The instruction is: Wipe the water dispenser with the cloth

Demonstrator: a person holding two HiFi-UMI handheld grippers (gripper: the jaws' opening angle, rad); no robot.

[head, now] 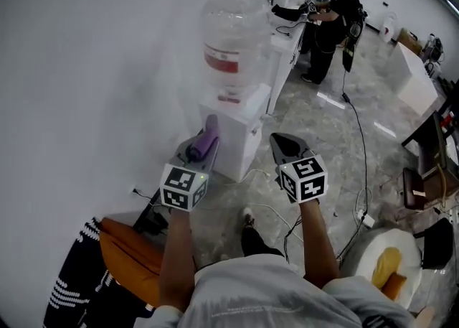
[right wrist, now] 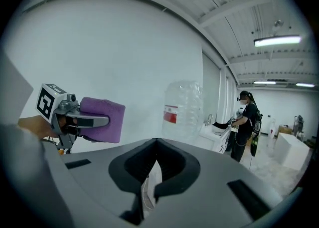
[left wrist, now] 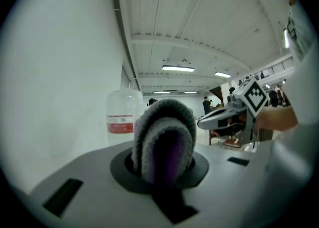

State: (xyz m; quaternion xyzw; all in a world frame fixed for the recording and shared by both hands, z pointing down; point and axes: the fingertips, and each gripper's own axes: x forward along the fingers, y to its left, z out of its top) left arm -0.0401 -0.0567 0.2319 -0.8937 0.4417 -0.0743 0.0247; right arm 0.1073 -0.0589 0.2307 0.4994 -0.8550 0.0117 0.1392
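The left gripper (head: 201, 148) clamps a folded purple cloth (left wrist: 164, 142), presenting it toward the white, clear-bottled water dispenser (head: 237, 131) ahead for wiping. Beside it, the right gripper (right wrist: 156, 145) has its jaws together and holds nothing.

The water dispenser (head: 240, 133) stands on the floor (head: 337, 147) against the wall (head: 93, 68), with a bottle (head: 231, 39) on top. Before it, the left gripper (head: 208, 129), with the cloth (head: 203, 143) between its fingers, is left of the right gripper (head: 278, 140). A person (head: 333, 18) stands well behind.
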